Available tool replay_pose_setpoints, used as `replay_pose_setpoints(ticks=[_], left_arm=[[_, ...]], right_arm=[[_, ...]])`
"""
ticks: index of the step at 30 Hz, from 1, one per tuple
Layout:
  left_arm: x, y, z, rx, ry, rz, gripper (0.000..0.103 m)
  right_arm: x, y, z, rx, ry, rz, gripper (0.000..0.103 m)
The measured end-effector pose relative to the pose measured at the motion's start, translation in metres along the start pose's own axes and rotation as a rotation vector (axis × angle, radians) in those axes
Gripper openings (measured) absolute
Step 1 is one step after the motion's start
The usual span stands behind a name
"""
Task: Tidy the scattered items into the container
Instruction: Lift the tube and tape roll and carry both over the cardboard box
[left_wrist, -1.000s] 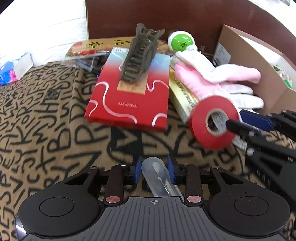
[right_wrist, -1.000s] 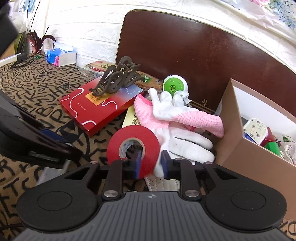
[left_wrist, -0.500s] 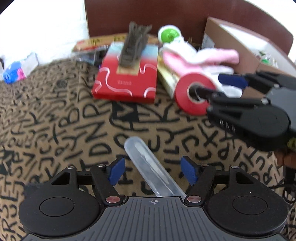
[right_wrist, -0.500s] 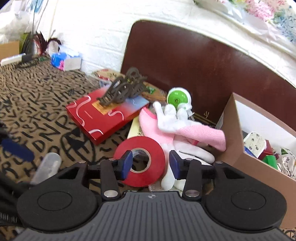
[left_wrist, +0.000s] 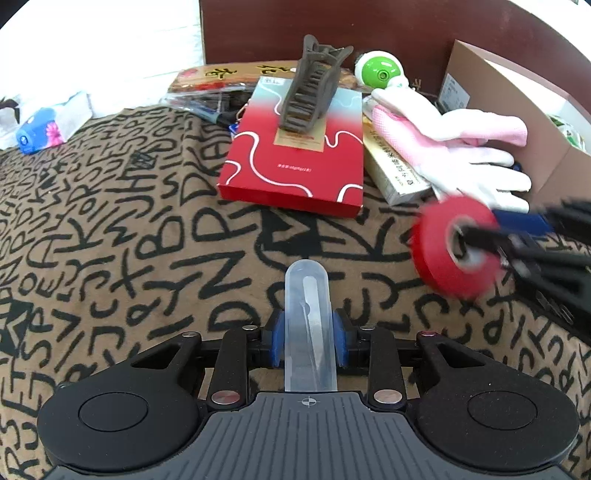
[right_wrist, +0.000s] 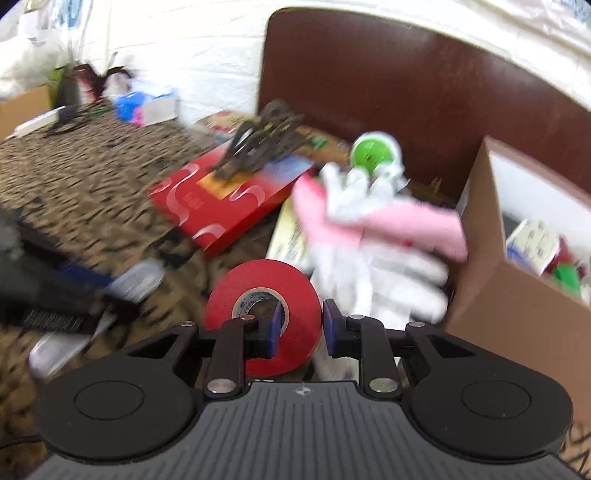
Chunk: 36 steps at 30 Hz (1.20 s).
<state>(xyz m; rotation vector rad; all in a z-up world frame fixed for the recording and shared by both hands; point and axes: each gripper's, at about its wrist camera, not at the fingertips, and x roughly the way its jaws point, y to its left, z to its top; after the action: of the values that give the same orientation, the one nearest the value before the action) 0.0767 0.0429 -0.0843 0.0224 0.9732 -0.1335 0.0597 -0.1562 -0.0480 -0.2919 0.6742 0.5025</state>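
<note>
in the left wrist view the left gripper (left_wrist: 309, 345) sits at bottom centre with its 2 blue pads pressed against the sides of a clear plastic tube (left_wrist: 309, 325), so the jaws are narrow and holding it; the tube's near end is hidden under the gripper body and something pale inside it is hard to make out. at the right edge the right gripper (left_wrist: 491, 236) comes in badly blurred and cut off by the frame, with 1 finger poked through the hole of a red tape roll (left_wrist: 456, 246). in the right wrist view the right gripper (right_wrist: 300, 326) is at lower centre, 1 pad inside the roll's core and the other outside its rim, jaws narrow and clamped on the wall of the tape roll (right_wrist: 263, 314), whose lower part is hidden behind the fingers. most of that view is smeared by motion. in the upper middle of the left view a brown hair clip (left_wrist: 312, 99) stands on a red box (left_wrist: 295, 147), and to its right a pink and white glove (left_wrist: 454, 155) lies over a pale yellow box (left_wrist: 391, 166), hiding most of it, with a green and white round thing (left_wrist: 380, 70) behind. the cardboard box (right_wrist: 513, 295) fills the right side of the right view, cut off at the edge, its contents too blurred to name. everything rests on a brown cloth with black letters (left_wrist: 110, 229).
</note>
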Motion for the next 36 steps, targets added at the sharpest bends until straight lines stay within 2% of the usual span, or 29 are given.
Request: replay_pose_setpoints(ticks=[2, 3, 4, 6, 8, 13, 15, 16, 19, 20, 23, 24, 25, 26, 28, 30, 32, 34, 35, 36], left_arm=[[-0.006, 0.001, -0.005, 0.007, 0.010, -0.005, 0.027], [-0.009, 0.000, -0.008, 0.012, 0.020, -0.009, 0.046], [-0.011, 0.000, -0.010, 0.003, 0.023, -0.006, 0.046], [-0.014, -0.001, -0.014, 0.027, 0.026, -0.006, 0.059], [-0.016, -0.004, -0.018, 0.042, 0.034, 0.006, 0.065], [-0.019, -0.010, -0.024, 0.084, 0.046, 0.011, 0.064], [-0.017, -0.010, -0.027, 0.088, 0.046, 0.006, 0.032], [-0.019, -0.010, -0.026, 0.083, 0.043, -0.003, 0.024], [-0.019, -0.011, -0.025, 0.082, 0.051, 0.004, 0.027], [-0.019, -0.013, -0.026, 0.089, 0.049, 0.009, 0.040], [-0.018, -0.018, -0.027, 0.105, 0.043, 0.021, 0.044], [-0.018, -0.018, -0.028, 0.110, 0.040, 0.023, 0.043], [-0.018, -0.019, -0.028, 0.117, 0.038, 0.024, 0.037], [-0.019, -0.020, -0.028, 0.124, 0.038, 0.025, 0.026], [-0.021, -0.021, -0.028, 0.131, 0.045, 0.030, 0.026], [-0.021, -0.023, -0.029, 0.143, 0.045, 0.032, 0.042], [-0.020, -0.024, -0.032, 0.158, 0.033, 0.050, 0.048], [-0.020, -0.024, -0.033, 0.156, 0.022, 0.050, 0.047], [-0.019, -0.023, -0.033, 0.152, 0.022, 0.041, 0.043], [-0.019, -0.023, -0.033, 0.154, 0.022, 0.027, 0.027]], right_arm=[[-0.014, -0.001, -0.011, 0.006, 0.033, 0.048, 0.027], [-0.022, 0.000, -0.018, 0.002, 0.046, 0.060, 0.027], [-0.029, 0.001, -0.025, 0.000, 0.054, 0.058, 0.027], [-0.039, 0.003, -0.036, -0.002, 0.062, 0.031, 0.028], [-0.042, 0.004, -0.043, -0.004, 0.073, -0.009, 0.031], [-0.043, 0.010, -0.049, -0.002, 0.050, -0.029, 0.036], [-0.042, 0.010, -0.050, -0.003, 0.041, -0.040, 0.036], [-0.042, 0.010, -0.051, 0.000, 0.038, -0.041, 0.036], [-0.045, 0.006, -0.052, 0.031, 0.030, -0.034, 0.036], [-0.045, 0.004, -0.052, 0.047, 0.029, -0.031, 0.036], [-0.045, 0.002, -0.053, 0.073, 0.030, -0.048, 0.042], [-0.044, 0.002, -0.054, 0.070, 0.027, -0.050, 0.042], [-0.043, 0.002, -0.055, 0.069, 0.025, -0.048, 0.042], [-0.042, 0.001, -0.055, 0.074, 0.026, -0.043, 0.042], [-0.040, 0.001, -0.054, 0.083, 0.036, -0.027, 0.035], [-0.041, 0.002, -0.052, 0.070, 0.044, -0.023, 0.035], [-0.042, 0.003, -0.053, 0.059, 0.045, -0.025, 0.035], [-0.041, 0.003, -0.052, 0.065, 0.052, -0.025, 0.035], [-0.040, 0.003, -0.051, 0.067, 0.055, -0.028, 0.035], [-0.039, 0.004, -0.051, 0.066, 0.058, -0.033, 0.036]])
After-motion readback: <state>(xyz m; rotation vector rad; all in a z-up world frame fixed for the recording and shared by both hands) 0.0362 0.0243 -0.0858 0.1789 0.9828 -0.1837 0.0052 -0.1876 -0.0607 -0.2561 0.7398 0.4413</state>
